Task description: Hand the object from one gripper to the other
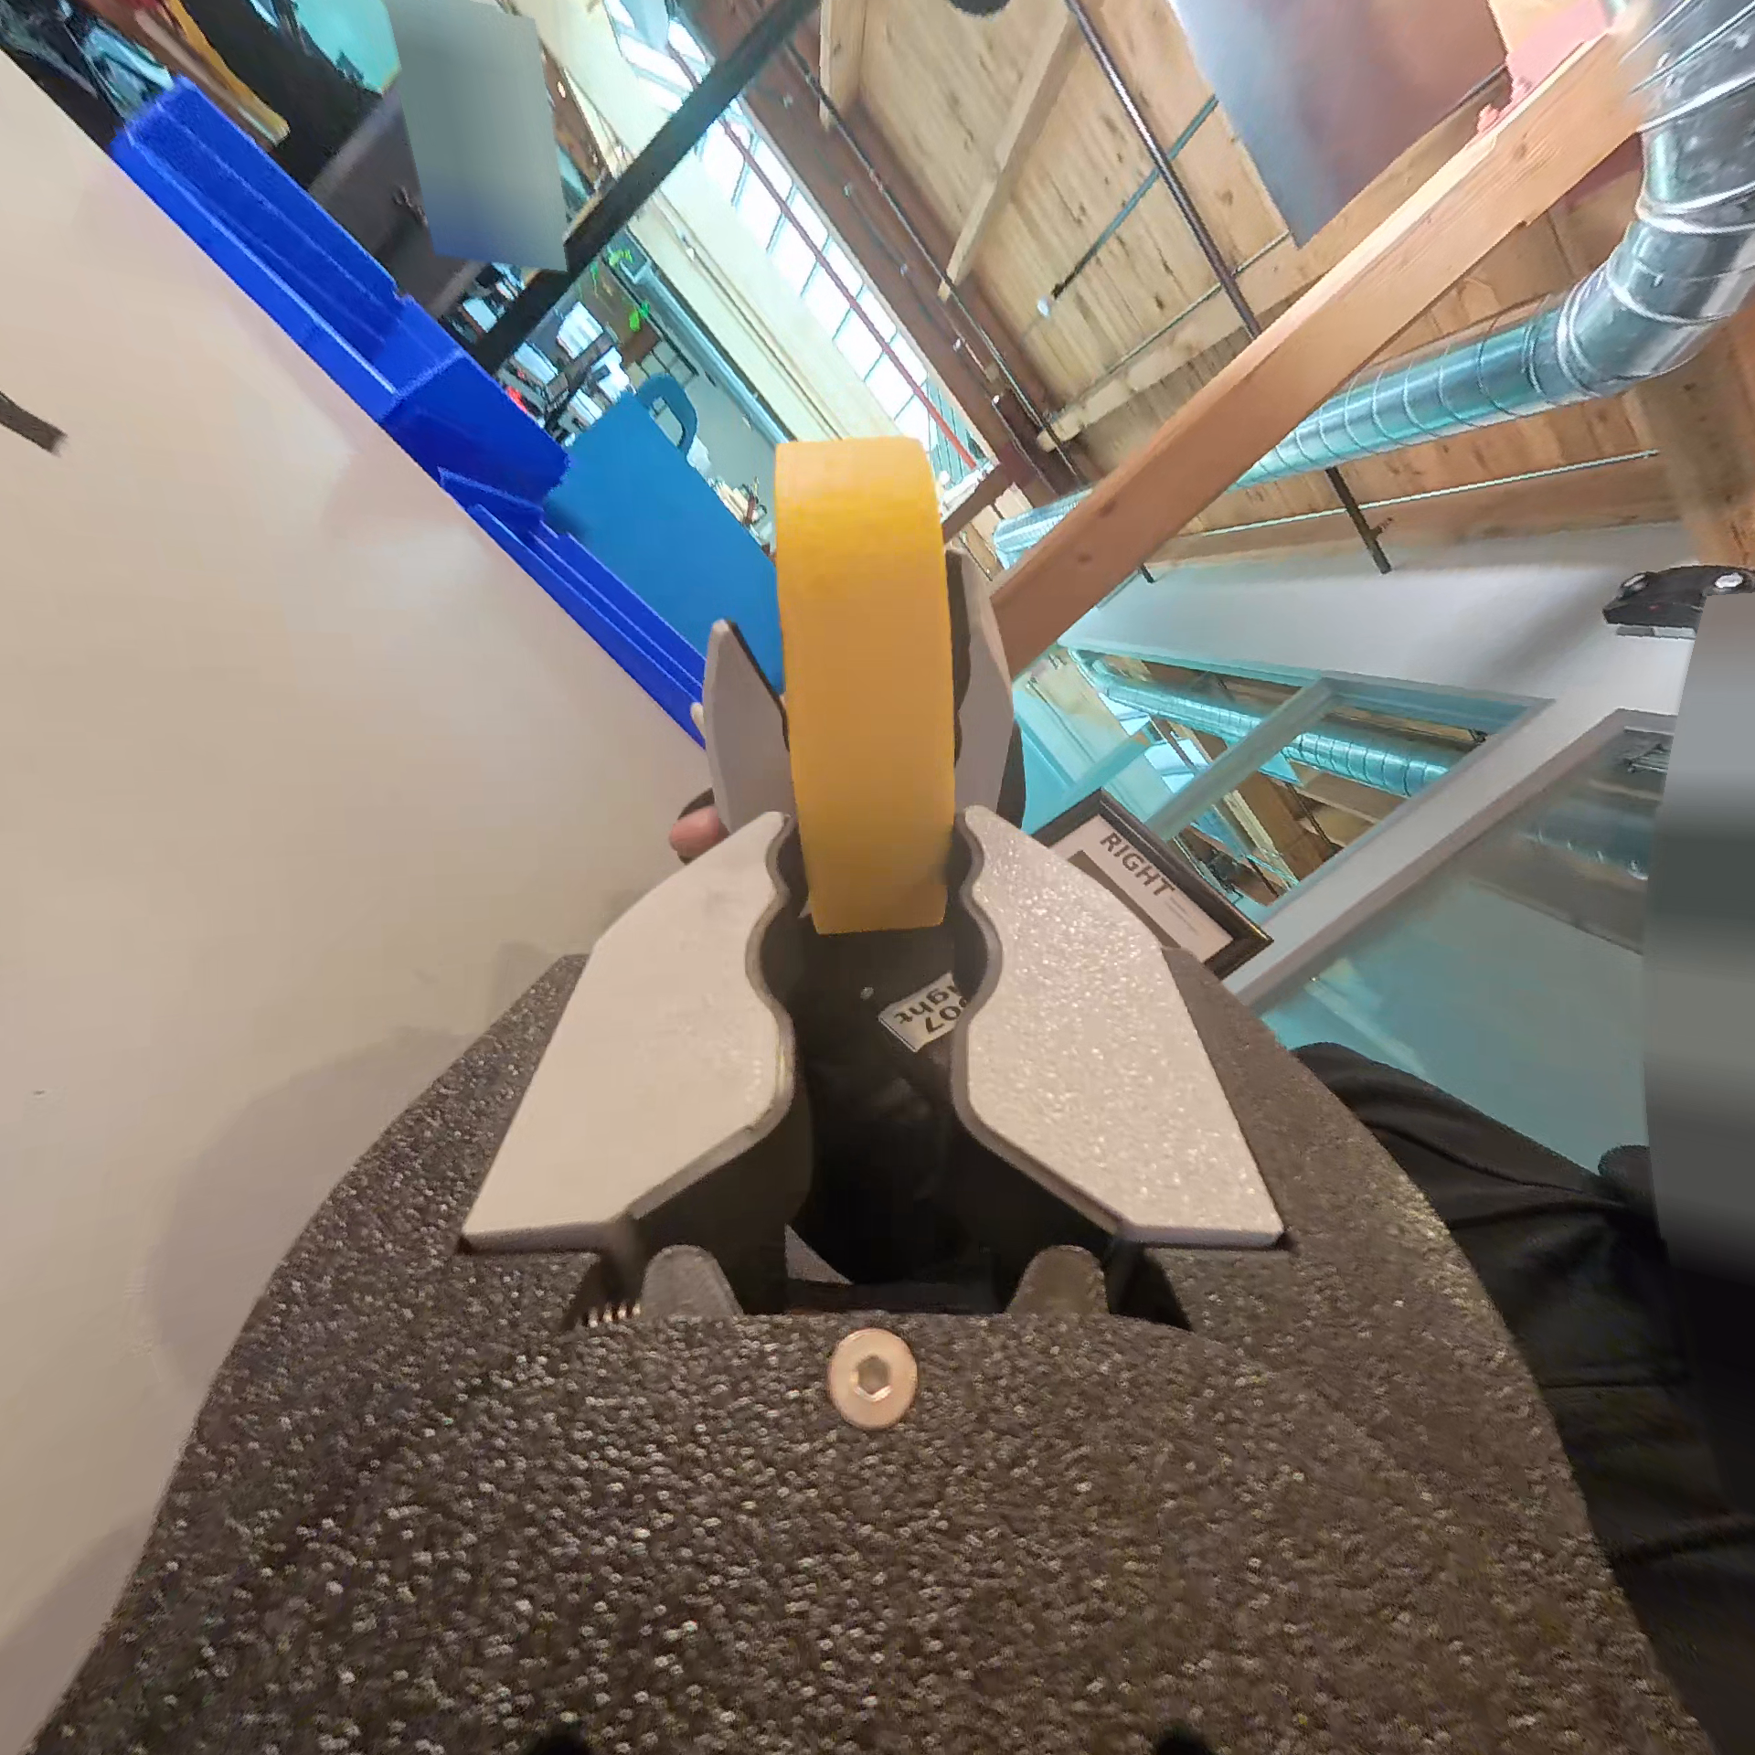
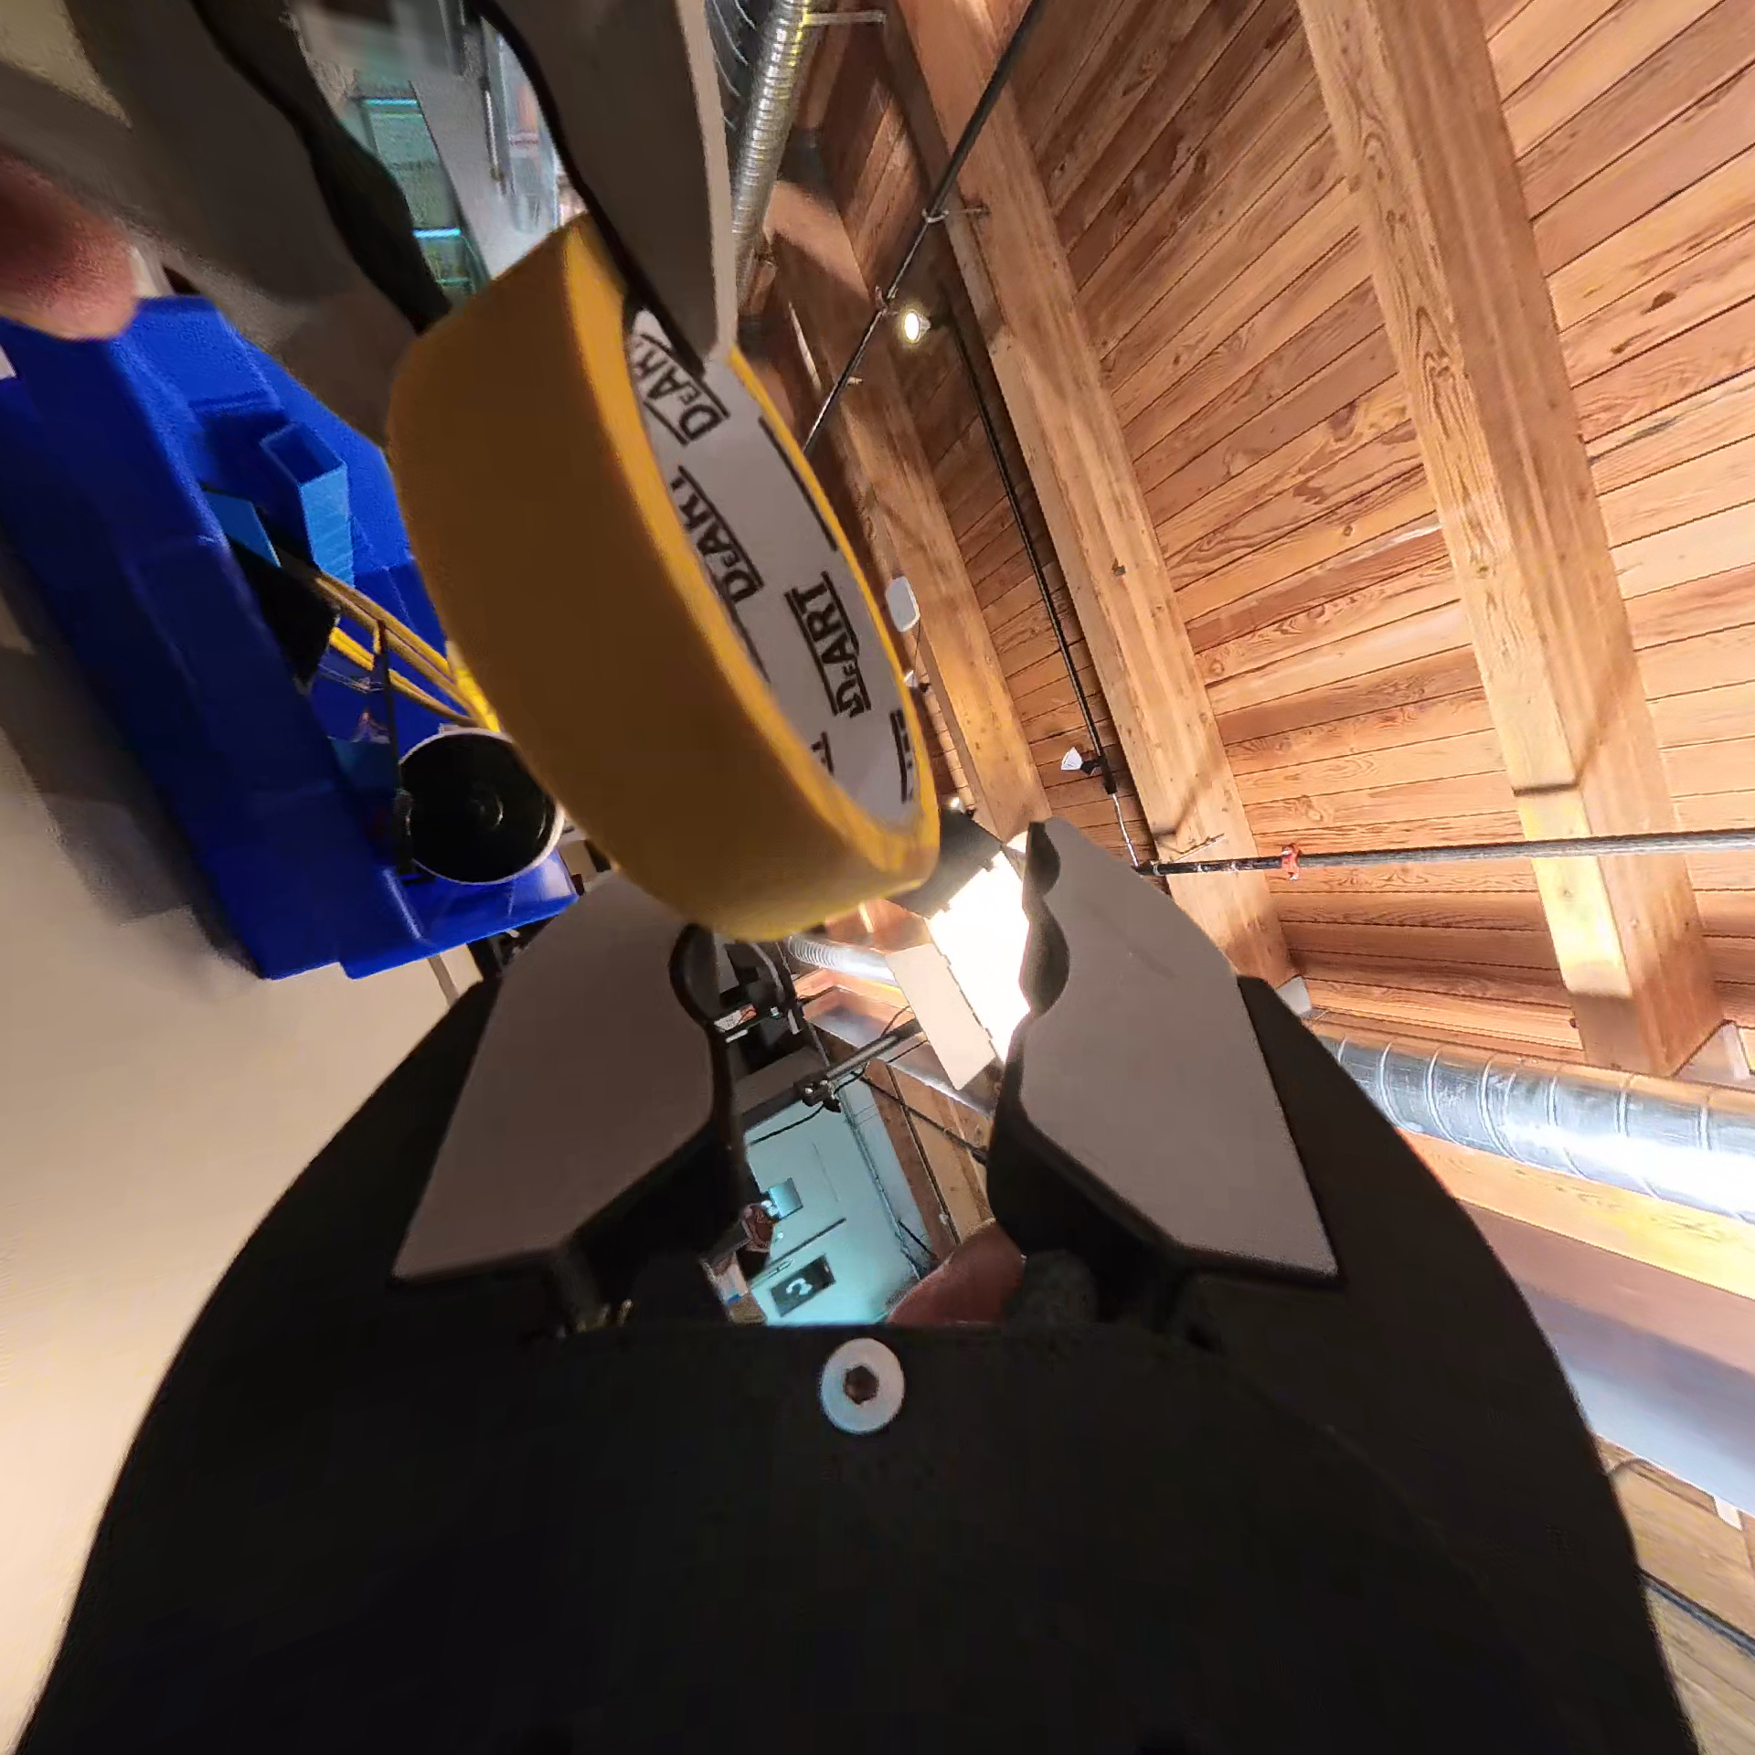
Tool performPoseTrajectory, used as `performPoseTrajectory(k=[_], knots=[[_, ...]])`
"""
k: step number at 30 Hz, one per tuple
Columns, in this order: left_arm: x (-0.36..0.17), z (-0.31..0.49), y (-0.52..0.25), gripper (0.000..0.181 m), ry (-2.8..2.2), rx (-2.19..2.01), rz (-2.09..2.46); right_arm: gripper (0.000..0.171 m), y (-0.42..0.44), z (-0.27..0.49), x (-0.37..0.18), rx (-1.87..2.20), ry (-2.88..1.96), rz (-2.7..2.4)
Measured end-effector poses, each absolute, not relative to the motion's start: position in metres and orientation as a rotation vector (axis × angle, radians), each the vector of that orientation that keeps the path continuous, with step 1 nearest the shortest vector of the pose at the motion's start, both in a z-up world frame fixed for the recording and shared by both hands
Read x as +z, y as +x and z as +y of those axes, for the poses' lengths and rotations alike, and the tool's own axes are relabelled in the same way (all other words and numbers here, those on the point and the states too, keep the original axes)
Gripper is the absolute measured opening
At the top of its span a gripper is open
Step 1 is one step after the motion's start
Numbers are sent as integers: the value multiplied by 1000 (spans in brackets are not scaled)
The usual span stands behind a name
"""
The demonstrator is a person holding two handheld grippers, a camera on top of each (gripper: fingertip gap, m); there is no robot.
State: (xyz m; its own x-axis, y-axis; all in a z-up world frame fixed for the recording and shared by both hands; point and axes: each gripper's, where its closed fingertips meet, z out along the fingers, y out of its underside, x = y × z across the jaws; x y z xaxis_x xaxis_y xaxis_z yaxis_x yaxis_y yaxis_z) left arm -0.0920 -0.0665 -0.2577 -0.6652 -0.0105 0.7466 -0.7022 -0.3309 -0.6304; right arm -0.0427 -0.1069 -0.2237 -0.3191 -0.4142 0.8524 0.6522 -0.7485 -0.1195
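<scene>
A yellow tape roll [image 1: 862, 684] with a white printed core stands on edge in the air. My left gripper [image 1: 874, 878] is shut on its lower rim, one finger on each flat side. The right gripper's grey fingers [image 1: 736, 731] flank the roll's far part from the opposite side, with a small gap showing at the left finger. In the right wrist view the tape roll [image 2: 570, 617] hangs from the left gripper [image 2: 532, 313] at the top. My right gripper [image 2: 864, 893] is open, and the roll's near rim sits between its fingertips.
Blue plastic bins [image 1: 313, 275] stand along the white surface [image 1: 237, 712] at the left, and they also show in the right wrist view [image 2: 190, 570]. Both cameras tilt up to wooden beams [image 2: 1424, 475] and metal ducts [image 1: 1424, 380]. A person's fingertip [image 1: 698, 834] shows beside the right gripper. The grippers' ends are close to 7 centimetres from one another.
</scene>
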Motion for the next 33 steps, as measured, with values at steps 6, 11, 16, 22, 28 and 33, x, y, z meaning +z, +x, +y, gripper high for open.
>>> performPoseTrajectory(k=[6, 11, 16, 22, 28, 33], knots=[[-258, -81, -99, 30, 891, 2000, -1438, 41, -44, -108, -224, -2084, -1246, -328], [-252, -78, -97, 61, 821, 2179, -1737, 33, -33, -109, -232, -1904, -1362, -232], [-243, -55, -91, 79, 636, 2489, -2285, 33, -17, -107, -255, -1460, -1555, -65], [-258, -36, -73, 80, 211, 2316, -3480, 32, -17, -100, -275, -1143, -1675, 16], [-288, -43, -61, 78, -180, 1673, -4064, 27, -29, -85, -282, -1155, -1711, -79], [-311, -57, -63, 78, -150, 1632, -3930, 25, -30, -86, -280, -1166, -1697, -86]])
